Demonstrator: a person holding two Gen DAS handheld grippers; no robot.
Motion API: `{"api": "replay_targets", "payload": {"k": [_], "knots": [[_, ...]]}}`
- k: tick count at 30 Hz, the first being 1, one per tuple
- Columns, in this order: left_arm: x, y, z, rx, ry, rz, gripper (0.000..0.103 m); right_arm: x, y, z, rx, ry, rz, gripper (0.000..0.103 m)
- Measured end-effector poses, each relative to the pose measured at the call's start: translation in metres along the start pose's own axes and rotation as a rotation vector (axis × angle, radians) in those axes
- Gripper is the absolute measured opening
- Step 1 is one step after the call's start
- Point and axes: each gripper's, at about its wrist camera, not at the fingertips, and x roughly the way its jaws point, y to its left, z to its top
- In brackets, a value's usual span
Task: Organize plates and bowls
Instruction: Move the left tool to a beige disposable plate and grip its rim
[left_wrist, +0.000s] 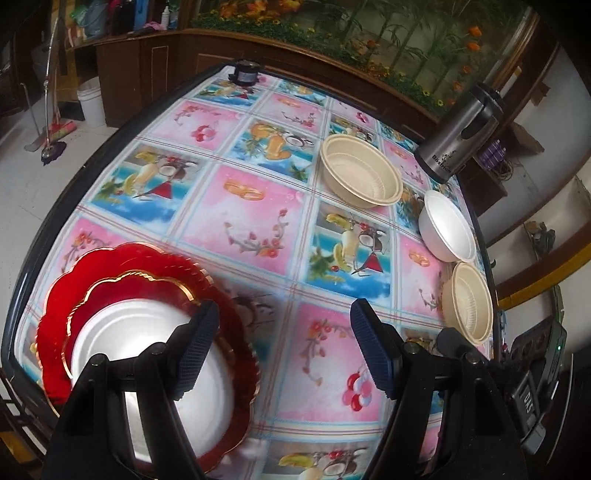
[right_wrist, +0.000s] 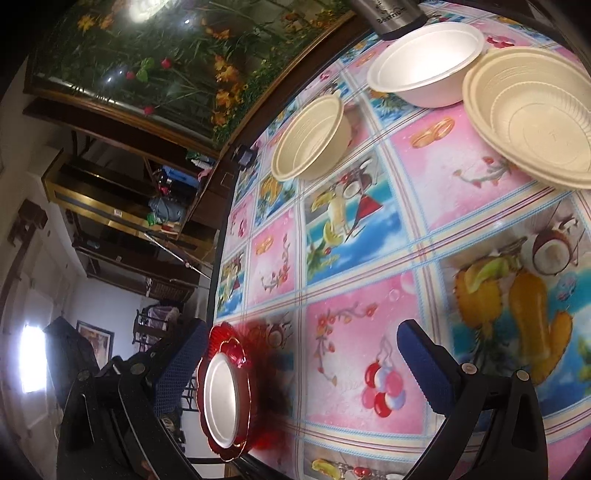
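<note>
A white plate (left_wrist: 147, 332) lies on two stacked red scalloped plates (left_wrist: 122, 266) at the table's near left corner; the stack also shows in the right wrist view (right_wrist: 225, 391). My left gripper (left_wrist: 282, 321) is open and empty, its left finger over the plate stack. A cream bowl (left_wrist: 360, 173) sits mid-table, a white bowl (left_wrist: 448, 225) and a second cream bowl (left_wrist: 469, 302) by the right edge. In the right wrist view they are the cream bowl (right_wrist: 310, 138), white bowl (right_wrist: 424, 66) and cream bowl (right_wrist: 532, 118). My right gripper (right_wrist: 303, 332) is open and empty above the table.
A steel kettle (left_wrist: 461, 136) stands at the table's far right, also in the right wrist view (right_wrist: 388, 14). A small black object (left_wrist: 245, 72) sits at the far edge. The table (left_wrist: 240, 229) has a patterned cloth. A wooden cabinet runs behind it.
</note>
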Motion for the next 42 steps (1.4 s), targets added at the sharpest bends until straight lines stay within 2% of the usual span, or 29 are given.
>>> {"api": "replay_targets", "payload": {"k": [7,14,21,25,29,34,36,42], "knots": [[0.022,-0.027,0.021,0.033,0.015,0.014,0.073,-0.004,-0.004,0.024,0.006,-0.018,-0.012,0.103],[0.036,-0.043,0.060,0.022,-0.037,0.054,0.073,0.006,-0.003,0.060,0.028,-0.013,-0.015,0.103],[0.078,-0.051,0.098,-0.037,0.031,0.052,0.073,0.025,-0.001,0.114,0.109,0.005,0.013,0.103],[0.105,-0.055,0.115,-0.056,0.072,0.053,0.073,0.039,-0.001,0.142,0.119,0.009,-0.008,0.101],[0.121,-0.062,0.127,-0.053,0.072,0.059,0.073,0.060,-0.011,0.163,0.157,0.032,-0.047,0.086],[0.142,-0.066,0.139,-0.058,0.077,0.077,0.073,0.087,-0.015,0.180,0.150,0.044,-0.110,0.077],[0.151,-0.066,0.141,-0.062,0.083,0.088,0.073,0.097,-0.013,0.187,0.126,0.041,-0.144,0.066],[0.174,-0.063,0.147,-0.077,0.103,0.101,0.069,0.115,-0.015,0.200,0.109,0.038,-0.204,0.059]]}}
